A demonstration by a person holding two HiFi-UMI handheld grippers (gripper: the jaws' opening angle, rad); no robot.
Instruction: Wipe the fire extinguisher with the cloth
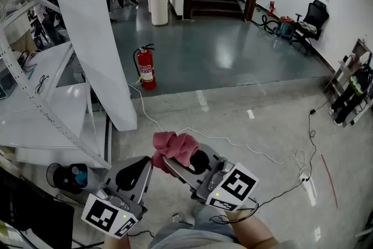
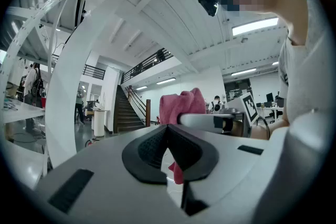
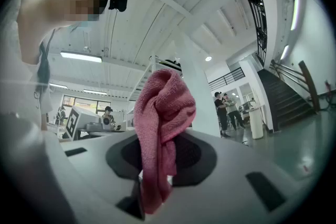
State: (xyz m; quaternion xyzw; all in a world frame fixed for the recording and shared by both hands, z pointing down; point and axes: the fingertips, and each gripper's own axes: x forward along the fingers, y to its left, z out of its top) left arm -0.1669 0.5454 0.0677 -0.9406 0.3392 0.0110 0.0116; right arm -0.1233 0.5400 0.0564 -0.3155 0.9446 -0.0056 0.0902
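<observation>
Head view: fire extinguisher stands upright on the floor by the white column, at 11 o'clock from both tools and well apart, so no wiping contact yet. Right gripper carries the pink cloth bunched ahead of its tips, likely as a ready pad. Left gripper sits just beside it at 9 o'clock.

Left gripper view: fingers closed on each other, nothing pinched. The cloth shows beyond them. Probably the spare hand for steadying.

Right gripper view: fingers clamped on the cloth, wad above, tail hanging below.
</observation>
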